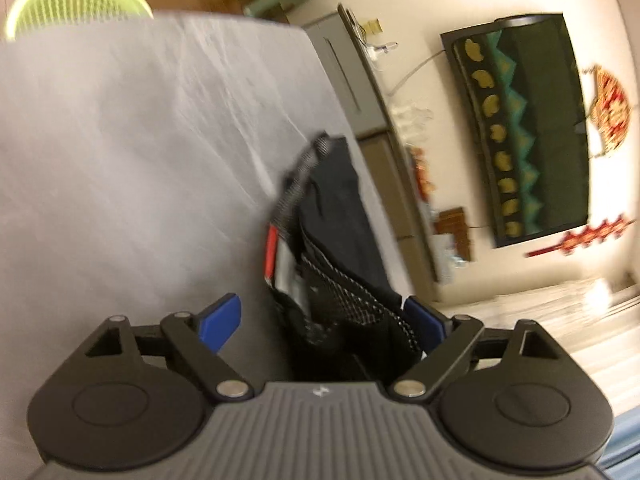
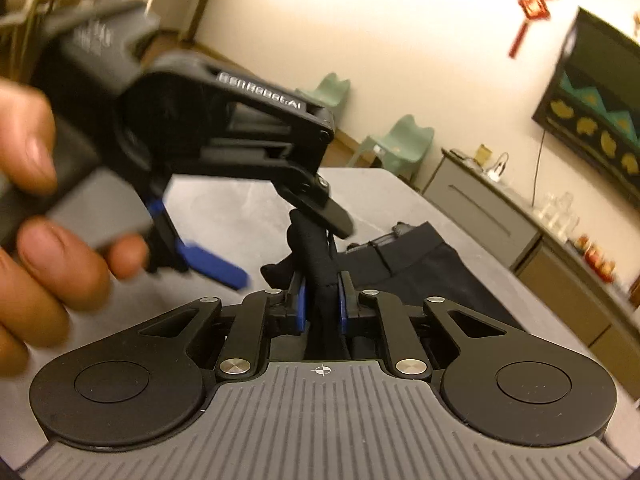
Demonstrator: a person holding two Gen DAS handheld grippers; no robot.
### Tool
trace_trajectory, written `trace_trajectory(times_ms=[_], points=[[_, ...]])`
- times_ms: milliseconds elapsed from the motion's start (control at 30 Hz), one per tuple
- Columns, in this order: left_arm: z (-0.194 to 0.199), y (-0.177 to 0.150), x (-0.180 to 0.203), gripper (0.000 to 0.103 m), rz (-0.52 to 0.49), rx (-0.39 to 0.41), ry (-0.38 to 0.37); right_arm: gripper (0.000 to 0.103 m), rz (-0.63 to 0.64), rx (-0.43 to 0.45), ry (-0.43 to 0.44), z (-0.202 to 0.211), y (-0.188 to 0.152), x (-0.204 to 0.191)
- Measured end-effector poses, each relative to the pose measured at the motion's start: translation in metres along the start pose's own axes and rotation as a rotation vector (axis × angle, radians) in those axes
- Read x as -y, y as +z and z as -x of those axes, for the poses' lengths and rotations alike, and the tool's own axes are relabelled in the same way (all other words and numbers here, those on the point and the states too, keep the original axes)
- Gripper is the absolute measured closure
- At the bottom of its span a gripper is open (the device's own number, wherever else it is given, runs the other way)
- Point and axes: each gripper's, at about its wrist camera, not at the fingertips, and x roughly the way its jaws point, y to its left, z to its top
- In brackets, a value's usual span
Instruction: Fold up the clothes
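Pinching dark shorts [image 2: 404, 256] fabric, right hand-held gripper [image 2: 320, 300] clenched; left hand-held gripper [image 1: 320, 316] released, spread. Keep fold taut above grey desk [image 1: 120, 140].

White lettering reading roughly "GenRobot.AI" showing along the black body of the left gripper [image 2: 256, 240], blurred by motion, nothing else readable appearing in either wrist view

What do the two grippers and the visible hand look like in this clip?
Both the left gripper and right gripper are matte black linkages with silver pivot pins, round black hubs, a ribbed grey body with a small crosshair mark, and blue finger pads. The left one's side carries white lettering. The hand is bare, with no sleeve or cable showing.
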Motion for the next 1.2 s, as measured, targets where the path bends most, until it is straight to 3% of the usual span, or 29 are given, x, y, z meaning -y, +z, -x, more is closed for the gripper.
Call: trace_trajectory(times_ms=[133,167,200,233,267,300,400,467,567,633,767,933,967,1033,1100,1133,1200], points=[[-0.016,-0.005,-0.006,0.016,0.013,-0.052,-0.062,0.089,-0.044,-0.003,0.077,0.006,-0.006,0.005],[-0.019,-0.006,-0.005,0.030,0.004,-0.062,-0.058,0.088,-0.040,-0.013,0.113,0.008,-0.009,0.004],[-0.021,-0.007,-0.004,0.049,-0.017,-0.066,-0.035,0.078,-0.035,-0.023,0.151,0.010,-0.011,0.004],[-0.023,-0.009,-0.004,0.061,-0.042,-0.070,-0.009,0.070,-0.031,-0.039,0.197,0.015,-0.014,0.007],[-0.025,-0.010,-0.003,0.081,-0.066,-0.075,0.018,0.057,-0.031,-0.051,0.236,0.020,-0.018,0.011],[-0.025,-0.011,-0.002,0.084,-0.084,-0.067,0.046,0.048,-0.047,-0.048,0.252,0.027,-0.020,0.020],[-0.020,-0.017,0.010,0.086,-0.136,-0.028,0.116,0.048,-0.184,-0.069,0.301,0.052,-0.023,0.063],[-0.020,-0.028,0.032,0.086,-0.240,0.002,0.192,0.044,-0.300,-0.072,0.291,0.059,-0.015,0.096],[-0.024,-0.048,0.062,0.086,-0.370,0.042,0.302,0.016,-0.418,-0.097,0.201,0.037,0.017,0.142],[-0.028,-0.062,0.078,0.086,-0.455,0.067,0.358,0.011,-0.394,-0.172,0.172,0.004,0.047,0.154],[-0.035,-0.086,0.099,0.086,-0.612,0.095,0.436,0.009,-0.282,-0.376,0.223,-0.083,0.099,0.141],[-0.044,-0.100,0.109,0.086,-0.713,0.101,0.482,0.009,-0.143,-0.584,0.179,-0.165,0.116,0.093],[-0.044,-0.100,0.109,0.086,-0.719,0.098,0.486,0.010,-0.117,-0.617,0.154,-0.174,0.114,0.087],[-0.045,-0.102,0.110,0.086,-0.728,0.095,0.494,0.025,-0.099,-0.685,0.120,-0.193,0.104,0.085],[-0.044,-0.102,0.112,0.086,-0.731,0.090,0.500,0.076,-0.104,-0.719,0.107,-0.202,0.095,0.090],[-0.044,-0.104,0.114,0.086,-0.744,0.093,0.504,0.087,-0.115,-0.716,0.106,-0.202,0.092,0.095],[-0.044,-0.109,0.122,0.086,-0.787,0.109,0.515,0.094,-0.163,-0.644,0.118,-0.179,0.092,0.112]])
